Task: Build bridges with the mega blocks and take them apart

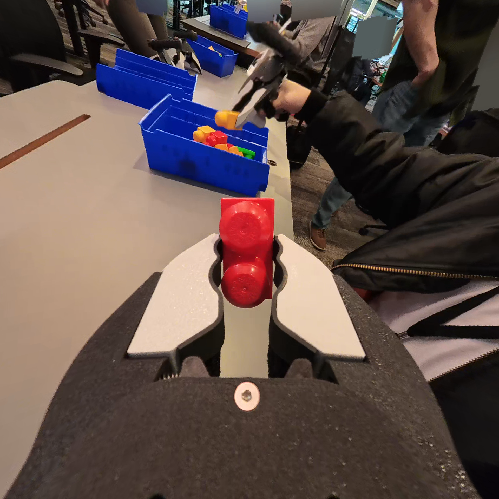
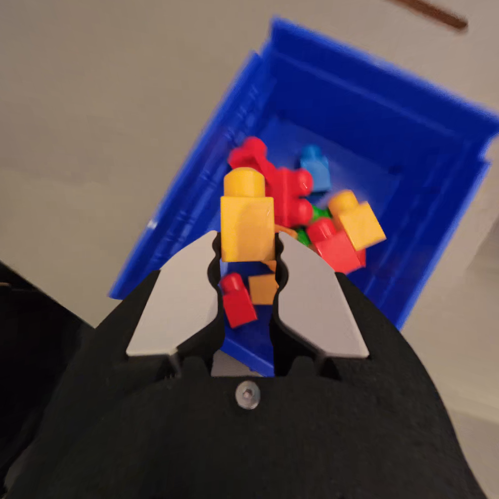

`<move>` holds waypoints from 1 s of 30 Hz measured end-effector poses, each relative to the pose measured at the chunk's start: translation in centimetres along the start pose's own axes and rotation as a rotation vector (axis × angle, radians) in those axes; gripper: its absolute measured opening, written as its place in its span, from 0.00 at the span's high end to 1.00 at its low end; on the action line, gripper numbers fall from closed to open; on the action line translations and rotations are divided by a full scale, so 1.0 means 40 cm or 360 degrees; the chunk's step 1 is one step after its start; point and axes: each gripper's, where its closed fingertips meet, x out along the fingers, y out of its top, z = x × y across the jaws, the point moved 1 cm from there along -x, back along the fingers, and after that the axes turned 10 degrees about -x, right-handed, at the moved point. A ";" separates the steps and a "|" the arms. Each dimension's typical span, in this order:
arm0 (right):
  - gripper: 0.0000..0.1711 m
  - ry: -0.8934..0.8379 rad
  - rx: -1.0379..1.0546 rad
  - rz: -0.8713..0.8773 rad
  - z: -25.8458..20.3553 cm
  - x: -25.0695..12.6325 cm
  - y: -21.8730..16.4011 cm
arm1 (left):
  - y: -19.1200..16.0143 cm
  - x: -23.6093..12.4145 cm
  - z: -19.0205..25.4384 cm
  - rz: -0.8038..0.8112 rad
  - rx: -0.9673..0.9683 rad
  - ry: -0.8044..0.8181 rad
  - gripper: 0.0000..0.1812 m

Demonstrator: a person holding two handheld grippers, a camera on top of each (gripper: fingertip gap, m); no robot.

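My left gripper (image 1: 246,239) is shut on a red two-stud block (image 1: 245,251) and holds it over the grey table near its right edge. My right gripper (image 2: 246,237) is shut on a yellow one-stud block (image 2: 247,224) and holds it above the blue bin (image 2: 378,113). The bin holds several loose red, yellow, orange, green and blue blocks (image 2: 334,243). In the left wrist view the right gripper (image 1: 244,116) shows farther off with the yellow block (image 1: 226,119) over the same bin (image 1: 205,164).
The grey table (image 1: 81,216) has a brown slot (image 1: 43,140) at the left. More blue bins (image 1: 145,78) stand farther back. The table's right edge drops to carpet, where people stand. A black sleeve (image 1: 391,167) reaches across the right.
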 end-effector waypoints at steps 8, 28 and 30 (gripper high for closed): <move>0.77 -0.0089 0.0096 -0.0163 0.064 0.089 -0.104 | -0.014 0.077 0.009 -0.0067 -0.0027 -0.0071 0.80; 0.73 0.0681 -0.1768 0.0913 -0.775 0.032 0.396 | -0.094 0.225 0.083 -0.0661 -0.0096 -0.0381 0.80; 0.72 0.0660 -0.1835 0.0919 -0.796 0.039 0.402 | -0.094 0.222 0.102 -0.0688 -0.0135 -0.0446 0.80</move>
